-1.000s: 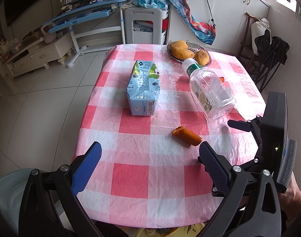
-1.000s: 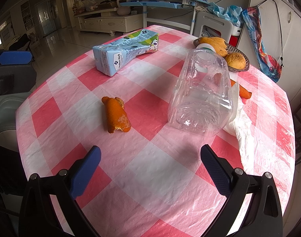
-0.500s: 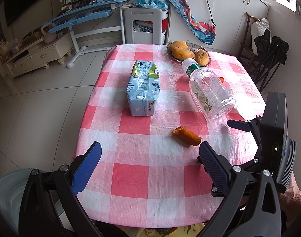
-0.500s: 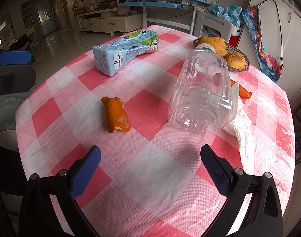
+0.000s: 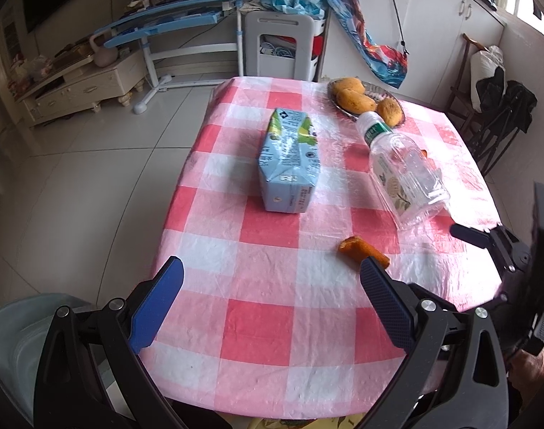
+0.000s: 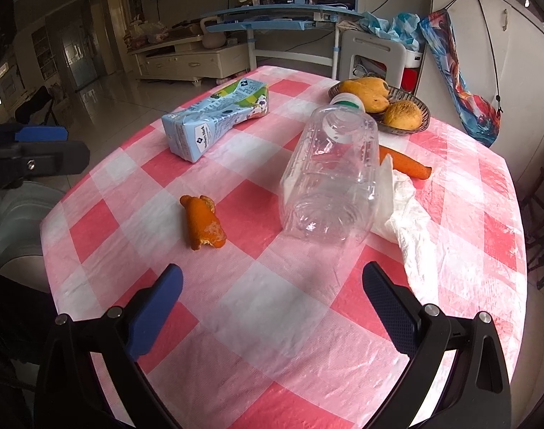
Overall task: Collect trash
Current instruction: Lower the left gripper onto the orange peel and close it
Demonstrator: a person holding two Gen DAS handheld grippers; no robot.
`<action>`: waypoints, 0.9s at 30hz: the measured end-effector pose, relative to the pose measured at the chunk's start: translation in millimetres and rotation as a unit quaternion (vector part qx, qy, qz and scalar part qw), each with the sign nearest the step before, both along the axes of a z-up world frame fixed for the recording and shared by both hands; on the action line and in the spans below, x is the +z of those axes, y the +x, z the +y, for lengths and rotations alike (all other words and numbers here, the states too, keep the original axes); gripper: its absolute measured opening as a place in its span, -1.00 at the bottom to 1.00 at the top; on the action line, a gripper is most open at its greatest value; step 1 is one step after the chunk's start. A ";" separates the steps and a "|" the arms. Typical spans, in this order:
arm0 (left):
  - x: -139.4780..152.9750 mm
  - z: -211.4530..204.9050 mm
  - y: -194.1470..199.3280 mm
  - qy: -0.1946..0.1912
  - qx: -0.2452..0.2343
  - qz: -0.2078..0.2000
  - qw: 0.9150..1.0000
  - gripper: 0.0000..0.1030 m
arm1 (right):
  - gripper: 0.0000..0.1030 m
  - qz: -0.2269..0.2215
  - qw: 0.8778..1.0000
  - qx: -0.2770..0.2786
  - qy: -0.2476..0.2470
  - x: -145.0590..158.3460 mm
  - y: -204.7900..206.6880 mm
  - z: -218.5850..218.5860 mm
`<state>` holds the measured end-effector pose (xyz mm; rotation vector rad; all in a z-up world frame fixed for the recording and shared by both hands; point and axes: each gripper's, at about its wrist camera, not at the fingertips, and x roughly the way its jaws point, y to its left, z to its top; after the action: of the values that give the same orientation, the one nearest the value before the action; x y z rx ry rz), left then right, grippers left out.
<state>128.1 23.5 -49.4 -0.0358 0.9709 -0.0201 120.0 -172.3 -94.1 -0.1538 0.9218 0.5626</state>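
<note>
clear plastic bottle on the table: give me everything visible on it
The clear plastic bottle looks empty and lies on its side on the checked tablecloth, base toward the cameras, neck pointing at the fruit basket. It has a squarish ribbed body, a white cap, a green neck band and a pale printed label, seen in the left wrist view. A crumpled white plastic bag lies against its right side. Neither gripper touches it.

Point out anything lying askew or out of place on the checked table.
The clear plastic bottle and the light-blue drink carton both lie on their sides. A torn orange peel, a crumpled white plastic bag and a second orange scrap lie loose beside them.
</note>
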 end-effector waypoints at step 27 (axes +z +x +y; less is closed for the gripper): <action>-55.6 -72.8 35.1 0.013 -0.002 0.050 0.999 0.65 | 0.88 -0.032 0.998 -0.049 -0.038 9.7 9.9 -54.5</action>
<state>163.2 -49.3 -105.1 -0.0113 1.0707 -0.0092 129.9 -226.9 -84.4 -0.1927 0.8834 0.4292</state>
